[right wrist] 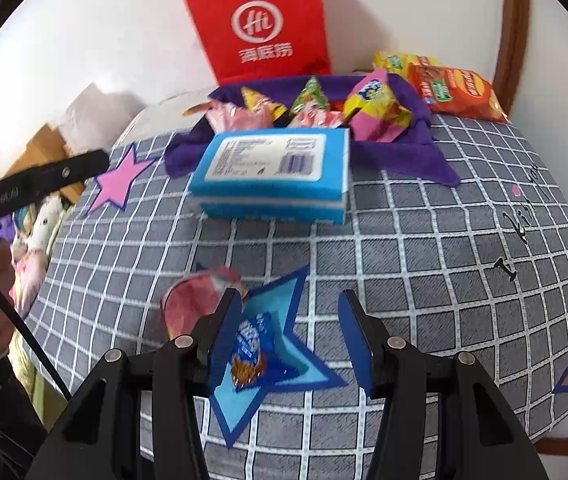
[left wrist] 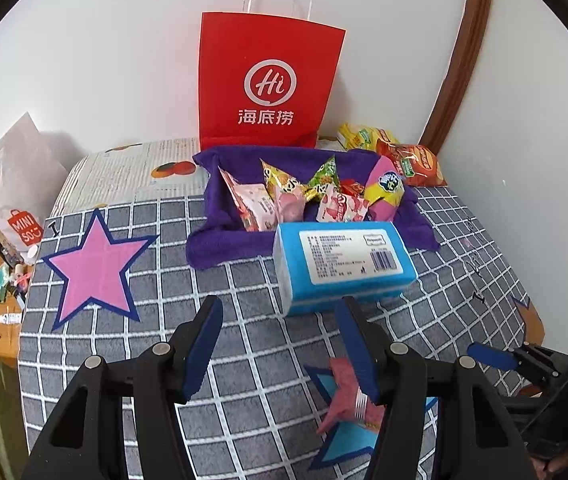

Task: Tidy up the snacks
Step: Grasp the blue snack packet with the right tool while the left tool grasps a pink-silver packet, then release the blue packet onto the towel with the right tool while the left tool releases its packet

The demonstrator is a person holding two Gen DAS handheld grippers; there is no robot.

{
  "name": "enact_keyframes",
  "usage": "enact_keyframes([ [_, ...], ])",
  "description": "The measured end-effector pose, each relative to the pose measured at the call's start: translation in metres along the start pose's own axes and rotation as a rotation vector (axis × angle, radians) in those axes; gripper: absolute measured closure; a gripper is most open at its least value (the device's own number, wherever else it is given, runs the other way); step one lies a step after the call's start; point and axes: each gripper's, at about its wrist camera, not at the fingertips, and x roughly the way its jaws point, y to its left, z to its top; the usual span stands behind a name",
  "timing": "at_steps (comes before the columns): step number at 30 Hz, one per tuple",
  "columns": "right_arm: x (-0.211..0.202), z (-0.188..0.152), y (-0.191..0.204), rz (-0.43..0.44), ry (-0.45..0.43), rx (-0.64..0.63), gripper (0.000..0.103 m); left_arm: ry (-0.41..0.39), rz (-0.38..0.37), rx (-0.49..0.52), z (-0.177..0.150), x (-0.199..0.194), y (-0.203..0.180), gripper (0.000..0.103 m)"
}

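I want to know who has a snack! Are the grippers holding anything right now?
No. The left gripper and the right gripper both stand open and empty. The blue snack packet just lies on the blue star beneath the right gripper.

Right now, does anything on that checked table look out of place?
Yes. Most snacks sit in the purple cloth bin, but a small blue packet and a pink packet lie loose on the blue star near the claws. Red and yellow chip bags also sit outside, beside the bin.
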Motion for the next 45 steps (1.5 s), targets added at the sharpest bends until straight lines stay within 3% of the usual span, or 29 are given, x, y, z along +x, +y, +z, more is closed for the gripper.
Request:
enact_keyframes([
  [6,0.01,-0.017,0.005,0.035,0.027,-0.023,0.052,0.017,0.008,-0.009,-0.016,0.0,0.0,0.046],
  [12,0.041,-0.033,0.016,0.078,0.084,-0.096,0.052,0.073,-0.085,0.012,-0.031,0.014,-0.01,0.046],
  [16,0.069,-0.043,0.024,0.02,0.117,-0.164,0.051,0.135,-0.127,0.061,-0.039,0.035,-0.031,0.046],
  [18,0.067,-0.046,0.023,0.028,0.077,-0.176,0.063,0.158,-0.134,0.086,-0.043,0.045,-0.04,0.046],
  [23,0.053,-0.05,0.0,0.018,0.049,-0.146,0.066,0.234,-0.125,0.144,-0.057,0.075,-0.062,0.046],
  [25,0.044,-0.047,-0.018,-0.012,0.034,-0.121,0.067,0.241,-0.158,0.152,-0.061,0.082,-0.066,0.066],
  [29,0.026,-0.025,-0.049,-0.038,-0.021,-0.062,0.066,0.221,-0.165,0.169,-0.054,0.078,-0.069,0.071],
  [33,0.012,0.019,-0.062,-0.056,-0.105,-0.052,0.066,0.165,-0.194,0.146,-0.026,0.06,-0.06,0.071],
  [39,0.021,0.106,-0.058,-0.049,-0.193,-0.062,0.066,0.043,-0.095,0.104,0.051,0.052,-0.033,0.071],
  [45,0.049,0.168,-0.047,-0.023,-0.205,-0.083,0.066,-0.008,-0.028,0.092,0.119,0.095,-0.023,0.071],
])
